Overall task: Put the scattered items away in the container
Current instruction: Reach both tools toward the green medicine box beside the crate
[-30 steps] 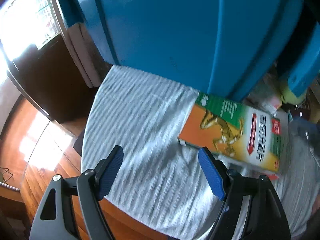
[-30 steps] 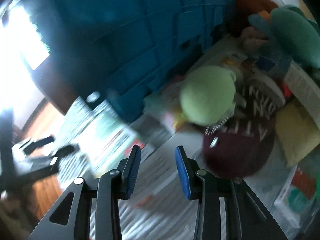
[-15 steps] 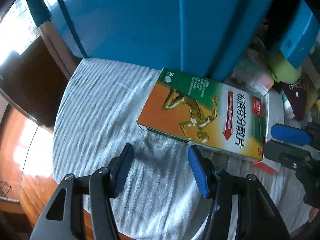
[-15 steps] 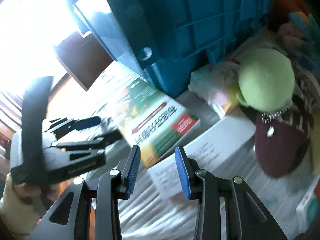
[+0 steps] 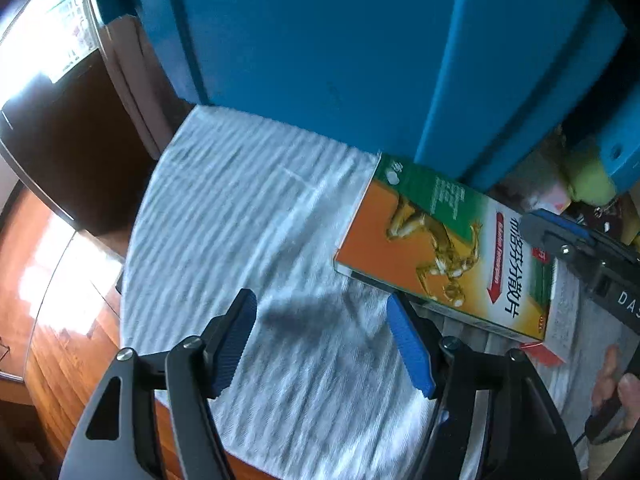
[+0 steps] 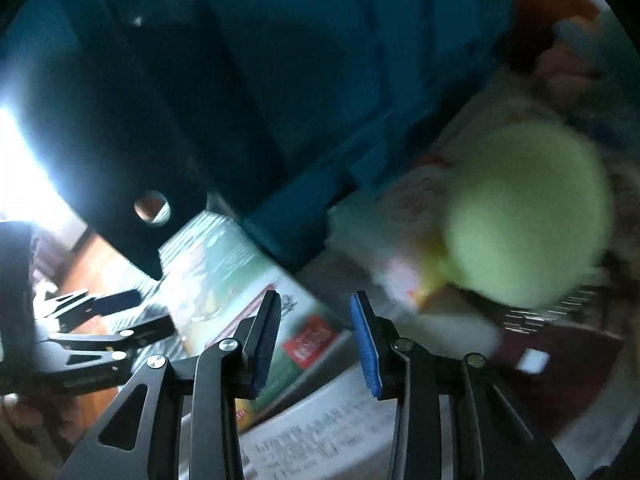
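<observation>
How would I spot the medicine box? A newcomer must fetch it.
Find the big blue container on the striped cloth. The medicine box lies flat against its base, beside a green plush ball. Only it is orange and green with a golden figure and red arrow.

Flat orange-and-green cardboard box (image 5: 444,248) laid on ribbed white cloth (image 5: 248,240), big blue plastic container (image 5: 340,48) set just behind it, round pale-green plush ball (image 6: 528,216) placed to the box's right.
</observation>
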A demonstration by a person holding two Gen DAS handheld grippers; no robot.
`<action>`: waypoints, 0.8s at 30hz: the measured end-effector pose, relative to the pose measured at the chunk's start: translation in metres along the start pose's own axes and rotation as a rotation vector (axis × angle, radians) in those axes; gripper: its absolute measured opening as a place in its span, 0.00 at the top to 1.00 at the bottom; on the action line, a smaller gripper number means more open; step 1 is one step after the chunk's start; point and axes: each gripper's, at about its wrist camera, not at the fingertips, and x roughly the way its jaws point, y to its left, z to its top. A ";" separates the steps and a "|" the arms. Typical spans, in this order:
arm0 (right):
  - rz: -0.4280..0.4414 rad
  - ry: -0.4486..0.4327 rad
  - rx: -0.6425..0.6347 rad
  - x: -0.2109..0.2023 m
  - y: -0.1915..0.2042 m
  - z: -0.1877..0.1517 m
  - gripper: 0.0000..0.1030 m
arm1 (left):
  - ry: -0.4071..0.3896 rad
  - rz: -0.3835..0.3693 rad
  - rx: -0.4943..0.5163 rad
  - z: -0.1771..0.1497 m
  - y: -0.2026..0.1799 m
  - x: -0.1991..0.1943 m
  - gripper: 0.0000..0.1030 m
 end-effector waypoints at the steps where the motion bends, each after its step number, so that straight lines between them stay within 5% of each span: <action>1: 0.018 0.006 0.001 0.003 -0.001 0.000 0.60 | -0.006 0.008 0.009 0.000 -0.001 0.003 0.35; 9: 0.169 0.073 0.014 -0.027 0.013 -0.023 0.54 | -0.018 0.014 0.040 -0.013 0.003 0.002 0.41; 11: 0.198 0.083 0.024 -0.034 0.022 -0.033 0.44 | -0.009 -0.023 0.045 -0.015 0.003 0.005 0.41; 15: 0.233 0.087 0.073 -0.047 0.030 -0.052 0.44 | -0.017 -0.089 0.055 -0.012 -0.008 0.003 0.41; 24: 0.286 -0.067 0.156 -0.120 0.023 -0.070 0.44 | -0.012 -0.186 0.176 -0.020 -0.085 0.001 0.41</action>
